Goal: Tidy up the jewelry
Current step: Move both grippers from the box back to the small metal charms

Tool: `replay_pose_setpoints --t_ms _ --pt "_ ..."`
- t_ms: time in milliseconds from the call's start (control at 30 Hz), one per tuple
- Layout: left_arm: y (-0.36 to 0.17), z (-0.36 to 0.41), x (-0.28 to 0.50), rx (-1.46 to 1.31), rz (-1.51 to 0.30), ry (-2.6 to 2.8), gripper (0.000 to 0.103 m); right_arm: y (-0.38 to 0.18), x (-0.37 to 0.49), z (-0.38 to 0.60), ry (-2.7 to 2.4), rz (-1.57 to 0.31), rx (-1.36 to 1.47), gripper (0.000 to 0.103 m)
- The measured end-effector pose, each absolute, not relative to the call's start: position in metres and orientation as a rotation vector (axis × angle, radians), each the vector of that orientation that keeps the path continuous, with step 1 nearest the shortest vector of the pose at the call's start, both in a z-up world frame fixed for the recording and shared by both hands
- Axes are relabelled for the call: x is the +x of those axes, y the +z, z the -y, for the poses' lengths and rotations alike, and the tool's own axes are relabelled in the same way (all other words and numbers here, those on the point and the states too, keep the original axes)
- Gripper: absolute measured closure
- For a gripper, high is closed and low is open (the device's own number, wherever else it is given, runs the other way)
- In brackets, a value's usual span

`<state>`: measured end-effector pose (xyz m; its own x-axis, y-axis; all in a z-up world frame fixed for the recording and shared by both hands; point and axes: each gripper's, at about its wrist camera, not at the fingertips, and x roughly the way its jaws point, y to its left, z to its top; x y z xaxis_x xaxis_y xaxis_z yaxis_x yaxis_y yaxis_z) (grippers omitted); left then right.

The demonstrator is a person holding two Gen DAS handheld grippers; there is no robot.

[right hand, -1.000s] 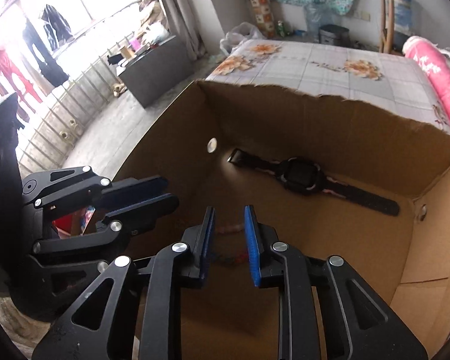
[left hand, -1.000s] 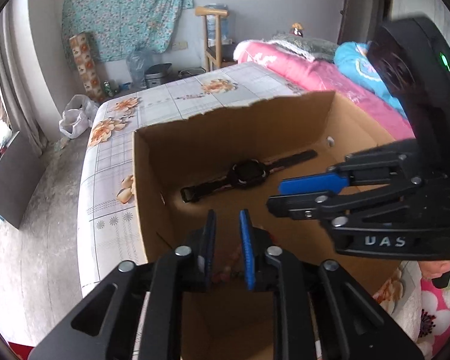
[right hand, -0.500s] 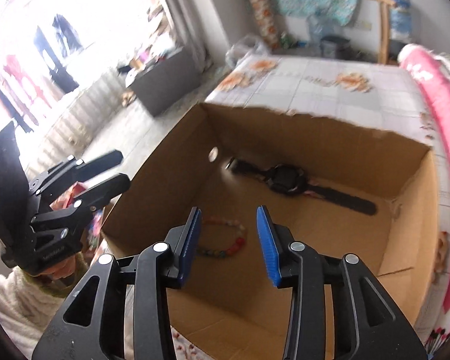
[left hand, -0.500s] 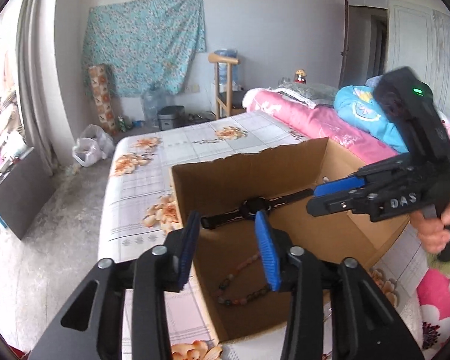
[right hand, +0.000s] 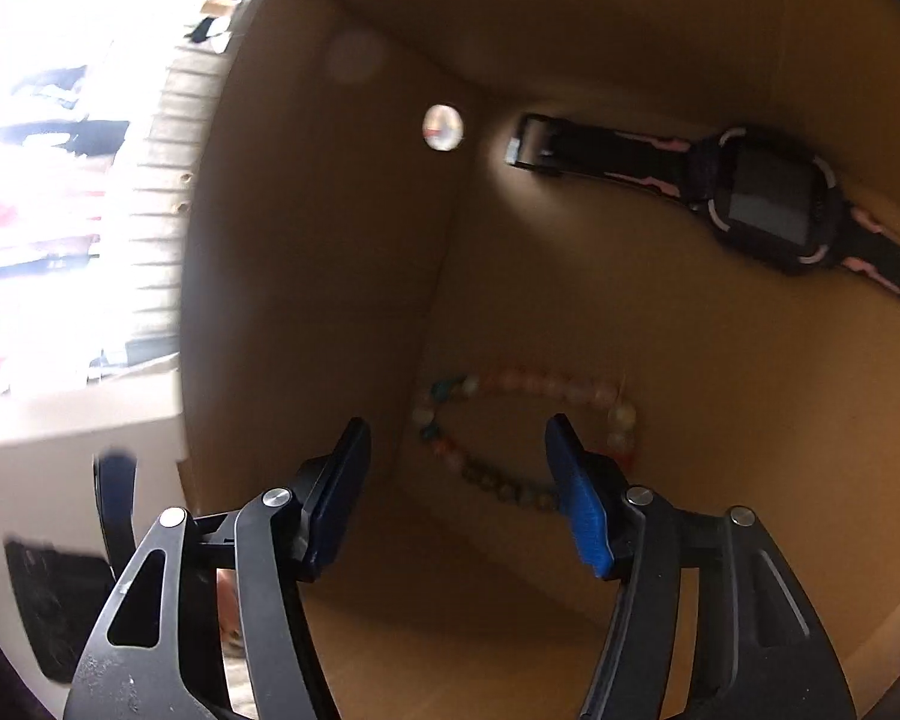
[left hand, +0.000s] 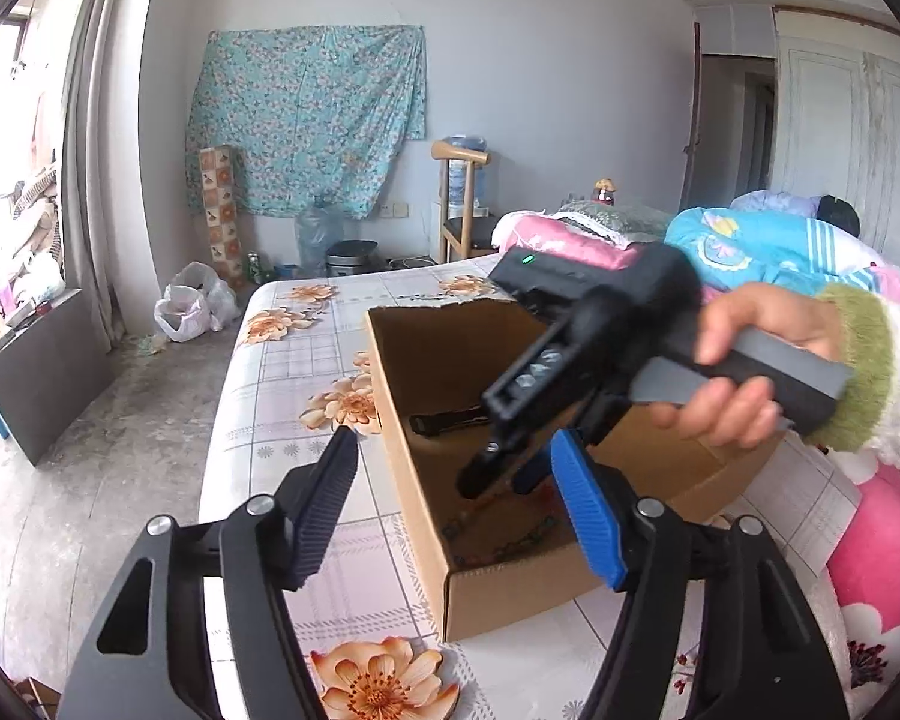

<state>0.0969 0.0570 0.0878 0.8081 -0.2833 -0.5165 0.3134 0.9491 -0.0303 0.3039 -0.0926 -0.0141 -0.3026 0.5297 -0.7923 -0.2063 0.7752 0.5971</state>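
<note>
A brown cardboard box [left hand: 498, 594] stands on a floral tablecloth. Inside it lie a beaded bracelet [right hand: 510, 420] and a black watch with pink trim [right hand: 762, 204]; the bracelet also shows in the left wrist view [left hand: 504, 540], and a bit of the watch strap [left hand: 444, 422]. My right gripper [right hand: 456, 480] is open and empty, reaching down into the box just above the bracelet; it shows in the left wrist view [left hand: 498, 480] too. My left gripper [left hand: 456, 510] is open and empty, held outside the box at its near corner.
The table [left hand: 282, 372] has bare cloth left of the box. Pink and blue bedding [left hand: 750, 252] lies behind and to the right. A chair [left hand: 459, 204], bottles and a bag [left hand: 192, 306] stand on the floor at the back.
My right gripper has dipped down into the box toward the bracelet and opened wider. My left gripper has pulled back out of the box and opened wide.
</note>
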Motion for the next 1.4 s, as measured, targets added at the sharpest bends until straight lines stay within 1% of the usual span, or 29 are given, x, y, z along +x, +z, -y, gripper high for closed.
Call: replay_pose_setpoints --t_ms 33,67,200,433,533,733,867,967,1067,1133,1233,1333,1400 --pt "0.087 -0.058 0.096 0.063 -0.539 -0.319 0.036 -0.02 0.306 0.091 0.72 -1.751 0.259 0.044" --pt "0.086 -0.059 0.095 0.075 -0.532 -0.317 0.036 -0.024 0.308 0.09 0.706 -1.761 0.267 0.042" --pt "0.086 -0.063 0.091 0.096 -0.504 -0.311 0.034 -0.018 0.321 0.094 0.656 -1.694 0.288 0.041" --pt "0.083 -0.068 0.09 0.072 -0.497 -0.32 0.032 -0.014 0.335 0.1 0.672 -1.576 0.436 0.04" --pt "0.082 -0.067 0.088 0.071 -0.503 -0.323 0.03 -0.004 0.338 0.107 0.725 -1.512 0.51 0.04" --pt "0.081 -0.064 0.081 0.073 -0.512 -0.334 0.026 0.032 0.329 0.133 0.757 -1.395 0.555 0.039" --pt "0.08 -0.06 0.075 0.062 -0.522 -0.352 0.025 0.071 0.304 0.167 0.776 -1.252 0.58 0.04" --pt "0.08 -0.054 0.068 0.051 -0.526 -0.386 0.025 0.105 0.268 0.202 0.781 -1.112 0.565 0.04" --pt "0.077 -0.051 0.058 0.01 -0.531 -0.475 0.021 0.121 0.219 0.215 0.819 -1.006 0.527 0.043" --pt "0.072 -0.046 0.05 -0.017 -0.547 -0.54 0.02 0.123 0.188 0.227 0.837 -0.947 0.488 0.043" --pt "0.06 -0.033 0.044 -0.005 -0.595 -0.584 0.02 0.122 0.144 0.235 0.814 -0.858 0.41 0.043" --pt "0.042 -0.014 0.041 0.031 -0.655 -0.59 0.02 0.101 0.122 0.241 0.744 -0.822 0.413 0.048" --pt "0.03 -0.004 0.043 0.02 -0.693 -0.607 0.02 0.08 0.114 0.249 0.66 -0.834 0.43 0.056"
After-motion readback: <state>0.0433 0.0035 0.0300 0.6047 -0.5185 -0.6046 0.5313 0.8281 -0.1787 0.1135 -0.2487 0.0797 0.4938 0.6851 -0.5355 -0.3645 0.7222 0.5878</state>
